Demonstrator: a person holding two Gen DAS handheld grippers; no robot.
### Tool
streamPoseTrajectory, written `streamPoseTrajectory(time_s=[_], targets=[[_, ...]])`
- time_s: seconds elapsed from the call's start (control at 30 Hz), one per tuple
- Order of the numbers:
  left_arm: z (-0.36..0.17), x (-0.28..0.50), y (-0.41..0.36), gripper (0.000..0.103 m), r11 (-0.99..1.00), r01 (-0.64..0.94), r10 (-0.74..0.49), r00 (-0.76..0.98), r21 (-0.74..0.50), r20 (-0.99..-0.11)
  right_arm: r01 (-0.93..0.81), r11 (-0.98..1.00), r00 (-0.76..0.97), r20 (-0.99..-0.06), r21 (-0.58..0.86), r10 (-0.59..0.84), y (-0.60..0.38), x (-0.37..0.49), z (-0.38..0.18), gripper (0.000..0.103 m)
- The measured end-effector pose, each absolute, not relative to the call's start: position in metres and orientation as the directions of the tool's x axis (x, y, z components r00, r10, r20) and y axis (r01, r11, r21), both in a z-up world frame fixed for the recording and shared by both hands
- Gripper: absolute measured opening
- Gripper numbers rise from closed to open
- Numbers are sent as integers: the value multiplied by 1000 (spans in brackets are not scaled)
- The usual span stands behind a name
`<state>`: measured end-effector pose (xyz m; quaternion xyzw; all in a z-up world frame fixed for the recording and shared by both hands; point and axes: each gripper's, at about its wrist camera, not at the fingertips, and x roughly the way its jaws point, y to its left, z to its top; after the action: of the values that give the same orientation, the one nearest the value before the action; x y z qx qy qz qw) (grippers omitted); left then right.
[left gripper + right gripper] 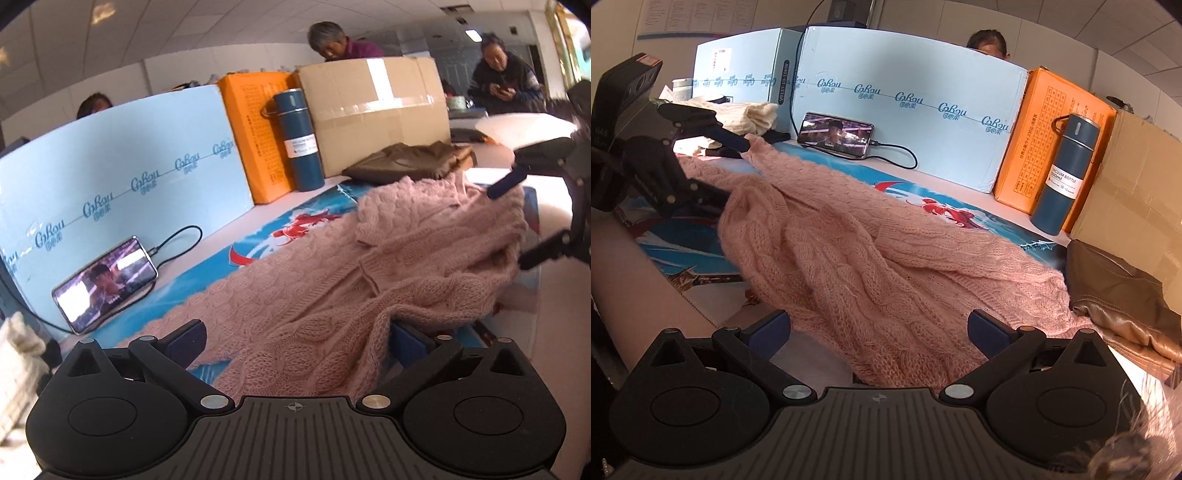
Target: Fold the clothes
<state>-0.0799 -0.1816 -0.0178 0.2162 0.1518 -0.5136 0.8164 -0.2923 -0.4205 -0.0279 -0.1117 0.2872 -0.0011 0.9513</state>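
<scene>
A pink cable-knit sweater (332,288) lies rumpled across a blue printed mat (258,243); it also shows in the right wrist view (871,258). My left gripper (295,343) is open, its jaws wide on either side of the sweater's near edge. My right gripper (879,328) is open too, its jaws spread around the sweater's opposite edge. Each gripper shows in the other's view: the right one (517,221) at the far right, the left one (713,162) at the far left, both with fingers spread at the knit.
A phone (107,280) on a cable leans on a light blue box (110,162). An orange box (258,136), a blue vacuum bottle (299,140) and a cardboard box (376,110) stand behind. A brown garment (1119,295) lies beside the sweater. A cream knit (753,114) sits far left. People sit behind.
</scene>
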Motion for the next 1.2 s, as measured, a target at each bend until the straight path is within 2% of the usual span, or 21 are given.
streamPoseTrajectory(time_s=[0.07, 0.2, 0.33, 0.5, 0.63, 0.67, 0.7, 0.73, 0.8, 1.0, 1.13, 1.2], targets=[[-16, -71, -180, 103, 414, 901, -773, 424, 131, -473, -79, 968, 822, -564, -240, -73, -418, -287, -32, 103], [-16, -68, -179, 103, 427, 899, -772, 418, 98, -479, -66, 962, 830, -550, -267, -96, -420, -272, -34, 103], [-19, -74, -172, 103, 388, 915, -780, 391, 112, -489, -25, 951, 847, -512, -308, -143, -424, -259, -33, 103], [-25, -85, -156, 103, 316, 935, -773, 351, 159, -529, 57, 955, 885, -427, -291, -183, -436, -260, -23, 103], [-28, -82, -156, 103, 360, 914, -738, 401, 187, -542, 53, 950, 908, -382, -307, -173, -434, -262, -20, 101], [-28, -81, -158, 103, 381, 903, -727, 424, 197, -540, 43, 950, 913, -374, -310, -163, -432, -263, -20, 96], [-28, -79, -160, 103, 402, 893, -719, 445, 202, -534, 26, 950, 915, -375, -312, -148, -431, -263, -20, 85], [-28, -77, -162, 103, 422, 883, -715, 463, 204, -525, 1, 949, 915, -383, -317, -129, -428, -263, -21, 78], [-25, -75, -164, 103, 435, 880, -722, 468, 191, -509, -28, 947, 911, -397, -321, -108, -424, -264, -22, 49], [-26, -100, -179, 103, 282, 938, -784, 345, 200, -516, -81, 954, 905, -422, -289, -50, -420, -264, -19, 24], [-33, -103, -191, 103, 304, 909, -733, 414, 285, -540, -94, 974, 906, -424, -206, -2, -430, -263, -16, 19], [-31, -90, -183, 103, 368, 884, -705, 468, 289, -533, -91, 983, 909, -417, -158, 18, -438, -264, -13, 18]])
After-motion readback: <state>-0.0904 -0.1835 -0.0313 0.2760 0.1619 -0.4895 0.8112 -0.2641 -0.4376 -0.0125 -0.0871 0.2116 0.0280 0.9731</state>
